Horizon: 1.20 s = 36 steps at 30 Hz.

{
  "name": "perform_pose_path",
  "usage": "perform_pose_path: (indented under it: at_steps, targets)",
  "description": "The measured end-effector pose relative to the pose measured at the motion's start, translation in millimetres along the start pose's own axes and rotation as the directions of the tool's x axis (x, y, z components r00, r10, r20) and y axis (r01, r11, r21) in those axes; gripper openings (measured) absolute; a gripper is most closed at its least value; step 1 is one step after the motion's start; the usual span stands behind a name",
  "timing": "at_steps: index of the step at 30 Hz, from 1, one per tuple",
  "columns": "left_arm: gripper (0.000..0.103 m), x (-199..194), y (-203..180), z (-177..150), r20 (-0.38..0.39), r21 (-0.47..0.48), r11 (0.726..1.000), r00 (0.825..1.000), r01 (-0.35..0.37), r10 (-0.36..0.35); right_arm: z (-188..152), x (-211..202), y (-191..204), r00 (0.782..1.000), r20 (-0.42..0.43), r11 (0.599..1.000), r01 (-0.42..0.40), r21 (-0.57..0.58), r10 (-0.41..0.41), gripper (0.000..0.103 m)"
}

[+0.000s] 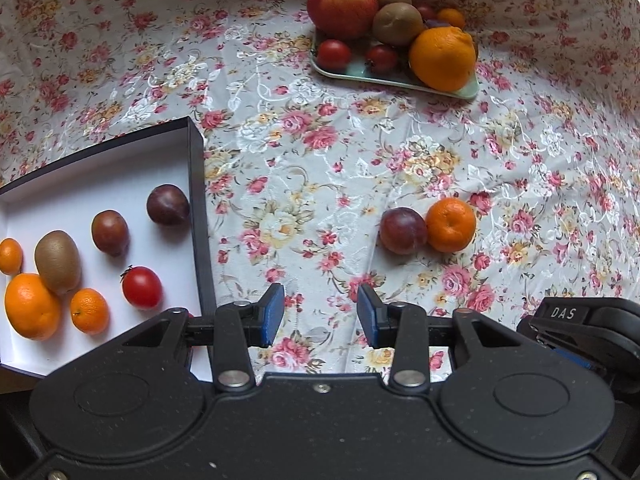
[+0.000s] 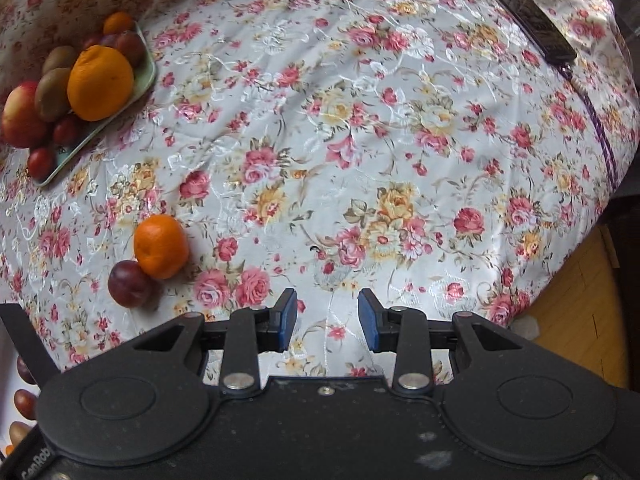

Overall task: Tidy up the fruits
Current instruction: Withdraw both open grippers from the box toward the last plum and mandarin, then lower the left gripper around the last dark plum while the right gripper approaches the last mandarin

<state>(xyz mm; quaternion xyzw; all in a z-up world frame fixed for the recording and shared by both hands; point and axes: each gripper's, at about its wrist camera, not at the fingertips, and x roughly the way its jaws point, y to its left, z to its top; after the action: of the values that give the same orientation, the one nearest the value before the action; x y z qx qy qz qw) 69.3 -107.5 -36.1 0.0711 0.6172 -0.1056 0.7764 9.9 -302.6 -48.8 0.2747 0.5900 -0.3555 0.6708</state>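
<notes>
Surface: I see a floral tablecloth [image 1: 320, 152] filling both views.
Box: white-lined box [image 1: 100, 176], lower left of the left wrist view; I count two plums, a kiwi, a tomato and three oranges or mandarins inside.
Tray: pale green tray [image 1: 400, 80], upper centre of that view, heaped with an apple [image 1: 342, 6], kiwis, tomatoes and a large orange [image 1: 442, 58].
Loose fruit: plum [image 1: 402, 230] touching mandarin [image 1: 450, 224], right of centre on the cloth.
Left gripper [image 1: 320, 314]: released, jaws apart over bare cloth.
Right gripper [image 2: 327, 318]: released, nothing between the pads.
Phone: dark phone [image 2: 524, 14], upper right of the right wrist view.
</notes>
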Motion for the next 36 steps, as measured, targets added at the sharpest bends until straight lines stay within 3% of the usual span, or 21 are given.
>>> perform_pose_path:
  at_steps: [22, 36]
  targets:
    - [0.048, 6.4, -8.4, 15.5, -0.002, 0.003, 1.000, 1.000, 0.016, -0.016, 8.6, 4.7, 8.8, 1.000, -0.014, 1.000, -0.005, 0.007, 0.005, 0.036]
    - [0.048, 16.6, -23.4, 36.8, -0.008, 0.001, 0.997, 0.997, 0.083, -0.083, 31.7, 2.1, 16.8, 1.000, 0.009, 1.000, -0.014, 0.022, 0.014, 0.036]
